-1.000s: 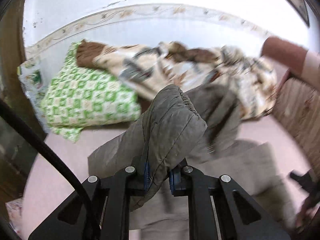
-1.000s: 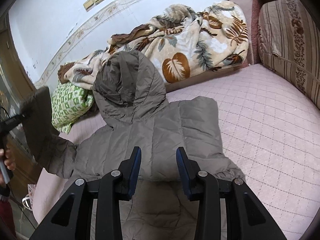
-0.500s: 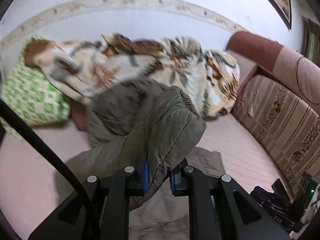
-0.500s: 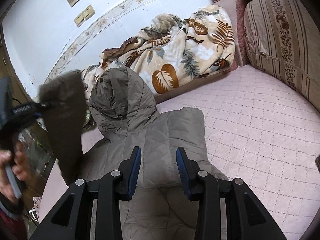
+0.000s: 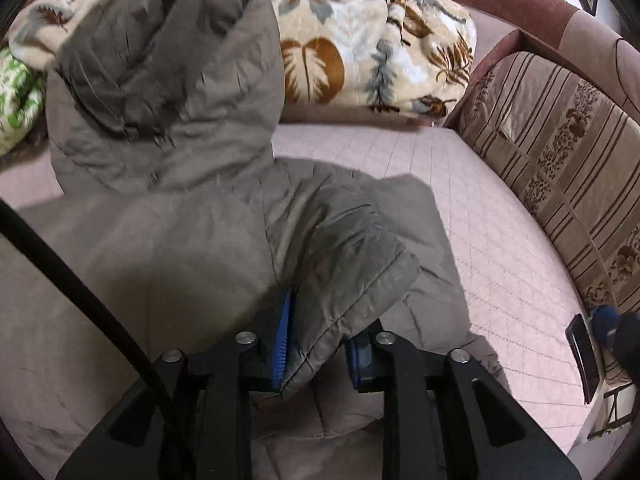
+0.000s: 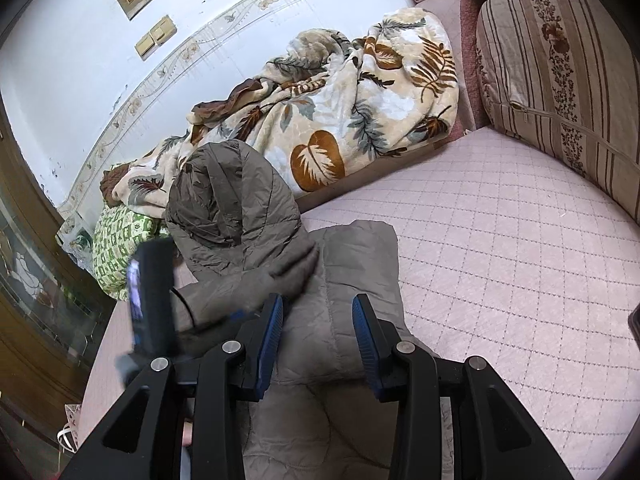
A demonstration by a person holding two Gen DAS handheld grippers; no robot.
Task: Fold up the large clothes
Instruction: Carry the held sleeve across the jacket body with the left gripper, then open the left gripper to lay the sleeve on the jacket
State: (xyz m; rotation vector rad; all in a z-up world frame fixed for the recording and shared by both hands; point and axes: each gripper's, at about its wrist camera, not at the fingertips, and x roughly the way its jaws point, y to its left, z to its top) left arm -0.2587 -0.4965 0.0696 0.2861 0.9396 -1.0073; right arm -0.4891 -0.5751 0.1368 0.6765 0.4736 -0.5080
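A grey-brown padded jacket point(image 5: 180, 240) lies spread on the pink bed cover point(image 5: 500, 248), its hood point(image 5: 168, 60) towards the wall. One sleeve point(image 5: 352, 264) is laid across the jacket's body. The cuff sits between the jaws of my left gripper point(image 5: 320, 344), which are opening, and the blue pads no longer pinch it. In the right wrist view the left gripper point(image 6: 152, 300) shows blurred at the left, with the sleeve point(image 6: 280, 276) lying over the jacket point(image 6: 352, 272). My right gripper point(image 6: 318, 336) hangs open just above the jacket's body, with nothing between its pads.
A leaf-patterned blanket point(image 6: 352, 112) is bunched along the wall behind the hood point(image 6: 232, 192). A green-and-white pillow point(image 6: 120, 240) lies at the far left. Striped cushions point(image 6: 560, 72) line the right side. Bare pink cover point(image 6: 520, 260) stretches right of the jacket.
My left gripper swung right and down, carrying the sleeve from mid-air onto the jacket's body. Its jaws have spread apart around the cuff. The right gripper stayed in place.
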